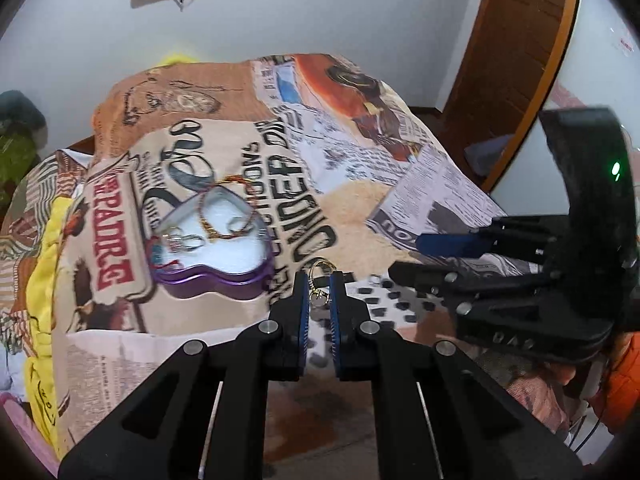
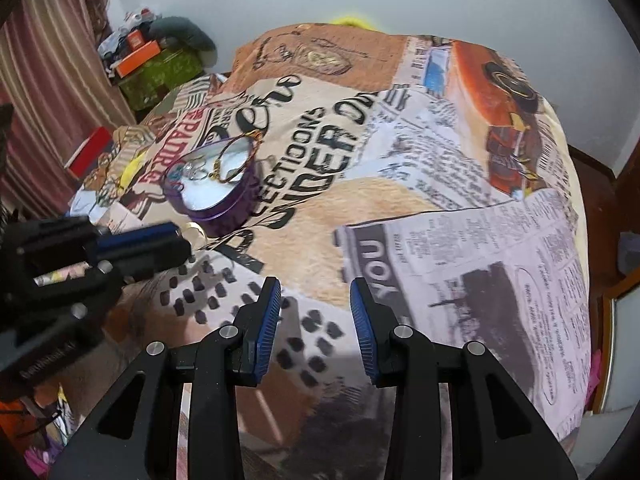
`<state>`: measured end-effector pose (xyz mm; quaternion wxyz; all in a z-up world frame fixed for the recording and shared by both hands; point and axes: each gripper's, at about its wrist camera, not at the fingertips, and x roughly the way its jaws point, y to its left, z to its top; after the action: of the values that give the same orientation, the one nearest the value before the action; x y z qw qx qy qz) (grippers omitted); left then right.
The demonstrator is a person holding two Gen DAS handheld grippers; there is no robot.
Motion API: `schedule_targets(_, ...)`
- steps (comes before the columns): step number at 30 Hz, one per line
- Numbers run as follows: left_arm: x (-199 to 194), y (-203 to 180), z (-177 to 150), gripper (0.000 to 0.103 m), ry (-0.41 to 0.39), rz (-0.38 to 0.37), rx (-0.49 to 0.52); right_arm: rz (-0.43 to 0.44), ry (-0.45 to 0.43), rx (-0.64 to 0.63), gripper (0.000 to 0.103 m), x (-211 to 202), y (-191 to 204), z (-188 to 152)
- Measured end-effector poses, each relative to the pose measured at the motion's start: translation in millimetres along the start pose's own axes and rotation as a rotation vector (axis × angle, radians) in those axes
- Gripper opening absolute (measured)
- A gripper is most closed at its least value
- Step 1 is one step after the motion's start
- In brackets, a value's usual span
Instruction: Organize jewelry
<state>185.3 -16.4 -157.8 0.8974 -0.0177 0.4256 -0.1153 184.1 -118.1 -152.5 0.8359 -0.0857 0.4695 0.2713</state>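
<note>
Fingers of our left gripper point(image 1: 319, 285) pinch a gold ring point(image 1: 320, 280) just beside the purple tin point(image 1: 224, 276) on the bed point(image 1: 360, 200); our right gripper point(image 2: 314, 304) hangs spread, holding nothing.

Purple tin point(image 1: 224, 280) with white lining on newspaper-print blanket point(image 1: 360, 208).

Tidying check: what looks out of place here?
The gold chain drapes over the purple tin's far rim instead of lying inside. One gold ring remains outside, between the left gripper's jaws.
</note>
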Motion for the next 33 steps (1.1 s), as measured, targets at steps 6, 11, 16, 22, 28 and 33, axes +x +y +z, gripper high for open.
schedule_targets(6, -1, 16, -7, 0.008, 0.002, 0.004, -0.031, -0.021, 0.027, -0.078, 0.033, 10, 17, -1)
schedule_targets(11, 3, 21, -11, 0.008, 0.007, -0.001, -0.058, -0.002, 0.039, -0.096, 0.023, 13, 19, -1)
schedule_targets(16, 0, 20, -11, 0.008, 0.001, 0.0, -0.062, -0.028, 0.038, -0.138, 0.009, 14, 29, 0)
schedule_targets(22, -12, 21, -8, 0.008, -0.027, 0.012, -0.062, -0.032, 0.005, -0.117, 0.009, 4, 27, 3)
schedule_targets(28, -27, 29, -3, 0.008, -0.062, 0.027, -0.072, -0.028, -0.056, -0.095, 0.009, -14, 30, 16)
schedule_targets(33, -38, 37, 3, 0.008, -0.096, 0.039, -0.083, -0.017, -0.107, -0.078, 0.009, -25, 36, 30)
